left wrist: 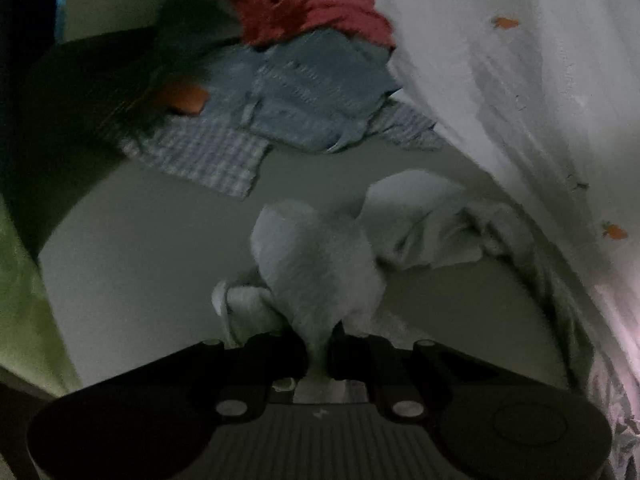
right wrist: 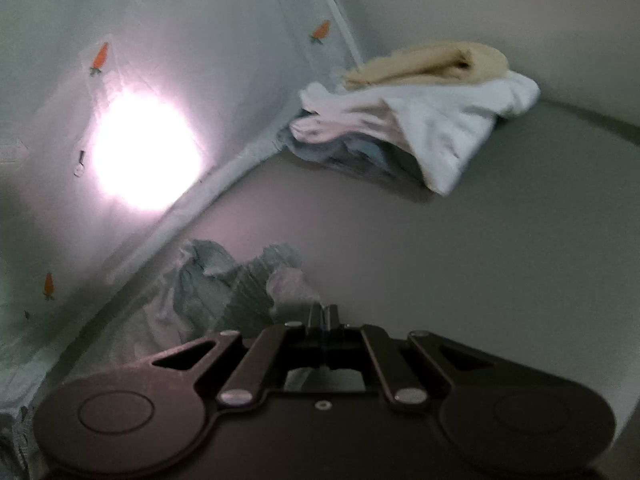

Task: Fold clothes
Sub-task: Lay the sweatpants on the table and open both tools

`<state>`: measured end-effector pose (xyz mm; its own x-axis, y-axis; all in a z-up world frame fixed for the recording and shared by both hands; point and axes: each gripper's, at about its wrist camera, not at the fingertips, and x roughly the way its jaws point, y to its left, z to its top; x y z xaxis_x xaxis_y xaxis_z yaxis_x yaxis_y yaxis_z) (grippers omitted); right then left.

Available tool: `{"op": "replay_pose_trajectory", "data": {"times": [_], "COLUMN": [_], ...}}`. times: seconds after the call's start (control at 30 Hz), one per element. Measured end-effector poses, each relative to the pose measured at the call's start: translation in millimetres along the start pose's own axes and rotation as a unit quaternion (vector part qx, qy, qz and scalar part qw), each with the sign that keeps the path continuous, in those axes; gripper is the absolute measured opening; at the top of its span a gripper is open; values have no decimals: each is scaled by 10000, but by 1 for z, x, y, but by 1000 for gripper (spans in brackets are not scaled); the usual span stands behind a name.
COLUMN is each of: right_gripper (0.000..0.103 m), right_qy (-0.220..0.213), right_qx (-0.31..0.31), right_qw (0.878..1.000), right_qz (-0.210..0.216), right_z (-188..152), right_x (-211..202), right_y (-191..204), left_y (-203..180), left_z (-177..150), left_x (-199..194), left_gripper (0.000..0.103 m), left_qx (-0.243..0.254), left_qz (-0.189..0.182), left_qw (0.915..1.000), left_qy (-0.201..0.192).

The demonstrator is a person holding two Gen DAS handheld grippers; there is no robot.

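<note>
Where the left gripper (left wrist: 319, 354) closes at the near edge of the pale grey mattress (left wrist: 140, 248), its two black fingers pinch a bunched pale grey-white garment (left wrist: 320, 256), the cloth squeezed into the narrow gap and spilling forward onto the surface toward the mattress's right side. The right gripper (right wrist: 323, 320) has its fingers pressed together, tips just beside the same crumpled pale cloth (right wrist: 224, 280); the blur makes it hard to say whether any fabric is caught between them. Past the held garment, in the left wrist view, a heap lies toward the far left edge: a blue-and-white checked shirt (left wrist: 200, 156) at the bottom, a faded blue denim piece (left wrist: 304, 92) over it, a dark red garment (left wrist: 304, 4) on top. In the right wrist view, a folded stack (right wrist: 424, 120) of white, pink and beige cloth sits in the far corner against a white mesh curtain with orange carrot prints (right wrist: 180, 40).
</note>
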<state>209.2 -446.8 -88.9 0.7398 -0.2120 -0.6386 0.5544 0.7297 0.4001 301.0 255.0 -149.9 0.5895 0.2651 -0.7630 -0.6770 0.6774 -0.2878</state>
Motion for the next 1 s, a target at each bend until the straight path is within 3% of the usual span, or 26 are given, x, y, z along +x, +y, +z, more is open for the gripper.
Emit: {"op": "replay_pose_trajectory", "data": {"times": [0.17,0.4,0.57,0.9,1.0], "right_gripper": [0,2,22,35,44], "right_qy": [444,873,906,899,897], "right_qx": [-88,-442,-575,-609,-620], "right_qw": [9987,9938,9920,9907,9903], "right_qz": [-217,-523,-666,-818,-864], "right_z": [-24,-45,-53,-72,-78], "right_x": [13,26,26,28,28], "right_y": [-18,-19,-7,29,40], "left_y": [16,19,29,49,53], "left_z": [-27,-33,-12,31,45], "left_x": [16,10,12,19,31], "left_gripper": [11,22,39,53,55], "left_qx": [193,626,623,625,702], "left_qz": [354,246,181,57,99], "left_qw": [9987,9972,9977,9980,9975], "left_qy": [315,319,198,-24,31]}}
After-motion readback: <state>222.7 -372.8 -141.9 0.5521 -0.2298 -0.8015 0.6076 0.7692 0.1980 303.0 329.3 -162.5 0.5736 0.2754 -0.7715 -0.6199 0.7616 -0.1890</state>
